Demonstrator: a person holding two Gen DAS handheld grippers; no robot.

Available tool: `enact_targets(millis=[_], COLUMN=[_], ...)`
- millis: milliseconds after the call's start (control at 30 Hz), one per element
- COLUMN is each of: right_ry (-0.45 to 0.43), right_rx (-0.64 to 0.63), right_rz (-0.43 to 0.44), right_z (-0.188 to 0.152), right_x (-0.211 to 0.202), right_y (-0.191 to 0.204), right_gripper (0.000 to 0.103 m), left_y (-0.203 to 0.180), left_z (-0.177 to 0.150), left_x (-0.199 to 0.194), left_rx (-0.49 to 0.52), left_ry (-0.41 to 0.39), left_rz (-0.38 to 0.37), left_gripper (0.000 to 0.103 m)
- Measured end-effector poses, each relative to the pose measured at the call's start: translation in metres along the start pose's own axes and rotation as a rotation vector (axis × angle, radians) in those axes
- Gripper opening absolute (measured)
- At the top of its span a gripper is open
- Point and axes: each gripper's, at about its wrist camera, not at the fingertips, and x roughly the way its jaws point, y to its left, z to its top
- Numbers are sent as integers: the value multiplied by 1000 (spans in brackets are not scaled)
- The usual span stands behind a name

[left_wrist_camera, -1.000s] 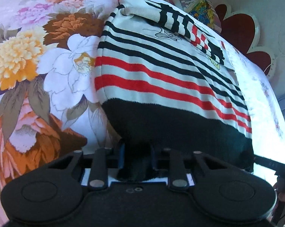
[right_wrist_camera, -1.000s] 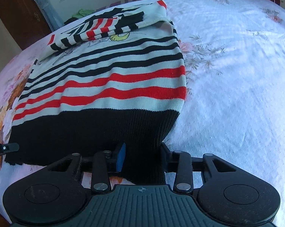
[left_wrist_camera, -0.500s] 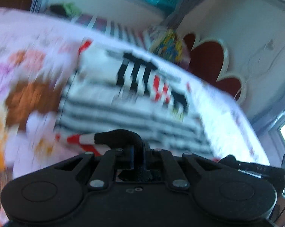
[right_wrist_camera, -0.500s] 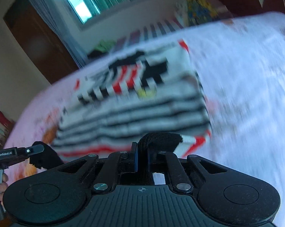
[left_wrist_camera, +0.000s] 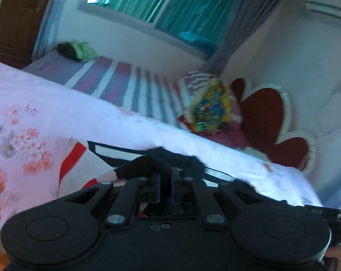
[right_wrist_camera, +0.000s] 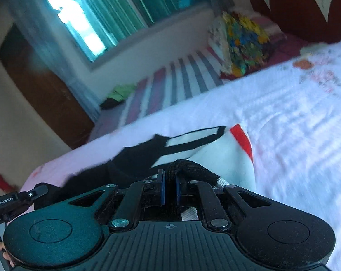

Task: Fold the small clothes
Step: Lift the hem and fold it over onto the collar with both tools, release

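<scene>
A small striped sweater, white with red and black stripes and a black hem, lies on the bed. My left gripper (left_wrist_camera: 164, 187) is shut on the black hem (left_wrist_camera: 147, 166), held over the sweater's far part (left_wrist_camera: 107, 152). My right gripper (right_wrist_camera: 169, 190) is shut on the other end of the black hem (right_wrist_camera: 188, 167), above the sweater's white and red top (right_wrist_camera: 226, 155). The hem is carried forward over the body, so most of the sweater is hidden under the grippers. The left gripper's tip (right_wrist_camera: 16, 199) shows at the left of the right wrist view.
The bed has a floral sheet (left_wrist_camera: 23, 135) and white quilt (right_wrist_camera: 294, 117). A striped mattress (left_wrist_camera: 116, 83), a colourful pillow (left_wrist_camera: 211, 108) and a red scalloped headboard (left_wrist_camera: 267, 117) lie beyond. A window with green curtains (left_wrist_camera: 161, 2) is on the far wall.
Both grippers have lifted the black hem off the bed and carried it forward toward the sweater's top. The cameras now tilt up to the room.
</scene>
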Motion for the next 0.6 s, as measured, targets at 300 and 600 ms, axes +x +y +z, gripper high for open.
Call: enact_targets(millis=[300,600], right_ry=[56,-13], right_rx=[58,-52], right_rz=[-59,-55], right_z=[19,30], right_x=[75,64], right_y=[-42,-38], right_gripper=[9,91], left_y=[25,32], left_z=[11,9], left_x=[74,55], left_rx=[-2,175], left_ry=[51,60], left_rz=[144,187], left_gripper=[14,59])
